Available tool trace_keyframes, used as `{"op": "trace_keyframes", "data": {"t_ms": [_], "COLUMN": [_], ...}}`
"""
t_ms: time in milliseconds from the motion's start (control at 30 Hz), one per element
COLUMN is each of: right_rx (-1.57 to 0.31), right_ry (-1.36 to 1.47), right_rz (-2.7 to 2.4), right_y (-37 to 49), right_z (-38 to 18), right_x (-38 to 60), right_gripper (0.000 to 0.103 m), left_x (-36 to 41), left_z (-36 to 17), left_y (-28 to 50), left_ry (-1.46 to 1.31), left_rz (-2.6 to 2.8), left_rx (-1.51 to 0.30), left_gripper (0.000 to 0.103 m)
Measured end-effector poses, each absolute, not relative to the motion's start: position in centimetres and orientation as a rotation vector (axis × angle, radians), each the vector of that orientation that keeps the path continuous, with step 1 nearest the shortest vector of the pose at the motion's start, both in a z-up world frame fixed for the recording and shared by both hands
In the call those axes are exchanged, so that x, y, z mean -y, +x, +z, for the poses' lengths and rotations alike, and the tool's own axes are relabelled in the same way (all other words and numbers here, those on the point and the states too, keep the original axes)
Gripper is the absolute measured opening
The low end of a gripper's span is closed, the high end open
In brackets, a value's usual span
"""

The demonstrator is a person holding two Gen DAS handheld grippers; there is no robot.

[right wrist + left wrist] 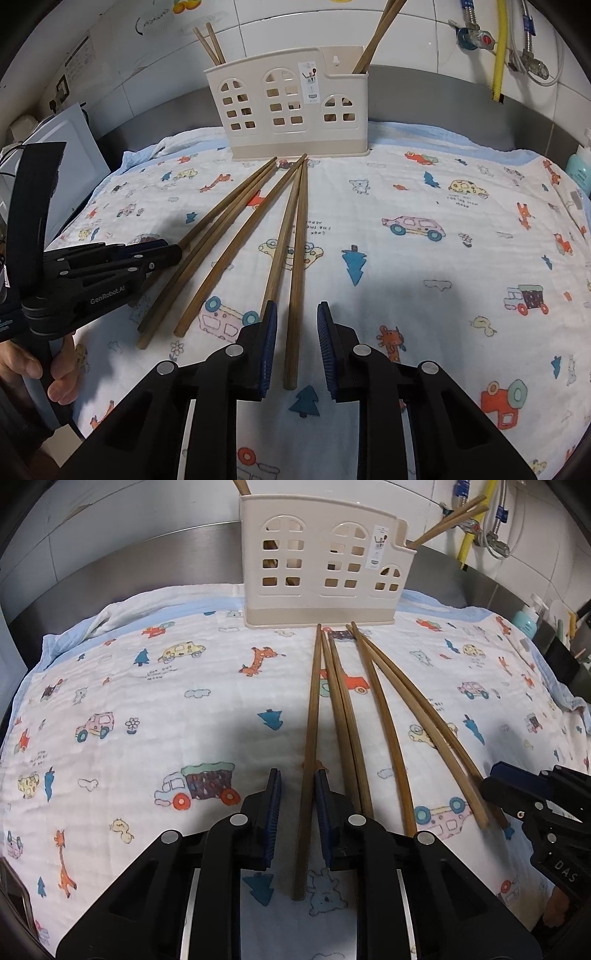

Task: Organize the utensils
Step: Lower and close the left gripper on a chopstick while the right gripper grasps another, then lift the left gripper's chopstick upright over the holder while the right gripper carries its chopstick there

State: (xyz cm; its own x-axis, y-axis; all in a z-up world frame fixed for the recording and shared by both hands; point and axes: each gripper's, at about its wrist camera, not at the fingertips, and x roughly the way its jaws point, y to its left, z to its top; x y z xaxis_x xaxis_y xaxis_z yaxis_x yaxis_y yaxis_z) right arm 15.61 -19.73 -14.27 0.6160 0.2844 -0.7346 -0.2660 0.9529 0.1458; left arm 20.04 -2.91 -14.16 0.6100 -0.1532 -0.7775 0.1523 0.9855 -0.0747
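Both tongs gape, each straddling a chopstick [308, 775]; only the right wrist view shows the holder's [284, 110] left chopsticks [210, 42].

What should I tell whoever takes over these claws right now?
Left claw: open, straddling the leftmost chopstick on the cloth, not yet closed.
Right claw: open, straddling the rightmost chopstick.
Five chopsticks lie loose in front of the holder.
Done: two pairs already stand in the holder, one at each end.
Left: grip, lift and drop the five in.
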Motion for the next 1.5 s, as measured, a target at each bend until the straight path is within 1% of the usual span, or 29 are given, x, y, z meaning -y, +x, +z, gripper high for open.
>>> {"op": "trace_keyframes", "data": {"t_ms": [333, 467, 633, 767, 900, 967, 1000, 1100, 1300, 1500], "right_rx": [-0.862, -0.854, -0.846, -0.843, -0.839, -0.834, -0.831, -0.815, -0.765, -0.694], "right_ry": [0.012, -0.021, -0.034, -0.045, -0.039, -0.039, -0.038, -0.041, -0.037, -0.035], "right_rz": [0.311, 0.294, 0.283, 0.275, 0.27, 0.267, 0.266, 0.264, 0.271, 0.279], "right_y": [16.4, 16.5, 16.5, 16.4, 16.3, 16.2, 16.1, 15.8, 15.1, 14.4], "right_z": [-15.0, -15.0, -15.1, -15.1, -14.9, -14.7, -14.5, -13.9, -11.7, -8.5], "right_x": [19.2, 18.9, 18.8, 18.8, 19.0, 19.0, 19.1, 19.2, 19.5, 19.9], "right_gripper": [0.018, 0.013, 0.011, 0.007, 0.007, 0.007, 0.007, 0.007, 0.007, 0.007], "left_x": [3.0, 3.1, 3.3, 3.3, 3.3, 3.3, 3.2, 2.6, 2.3, 2.6], "left_z": [-14.2, -14.2, -14.3, -14.3, -14.2, -14.2, -14.2, -14.1, -13.3, -11.5], "left_y": [19.8, 19.8, 19.8, 19.8, 19.8, 19.9, 19.9, 20.1, 19.4, 18.4], "left_ry": [-0.034, -0.023, -0.012, -0.019, -0.024, -0.015, -0.02, -0.057, -0.079, -0.063], "left_rz": [-0.208, -0.212, -0.211, -0.214, -0.208, -0.2, -0.203, -0.218, -0.24, -0.259], "left_rx": [-0.897, -0.892, -0.881, -0.881, -0.884, -0.884, -0.885, -0.892, -0.87, -0.814], "left_gripper": [0.018, 0.018, 0.018, 0.018, 0.018, 0.014, 0.011, 0.007, 0.006, 0.006]}}
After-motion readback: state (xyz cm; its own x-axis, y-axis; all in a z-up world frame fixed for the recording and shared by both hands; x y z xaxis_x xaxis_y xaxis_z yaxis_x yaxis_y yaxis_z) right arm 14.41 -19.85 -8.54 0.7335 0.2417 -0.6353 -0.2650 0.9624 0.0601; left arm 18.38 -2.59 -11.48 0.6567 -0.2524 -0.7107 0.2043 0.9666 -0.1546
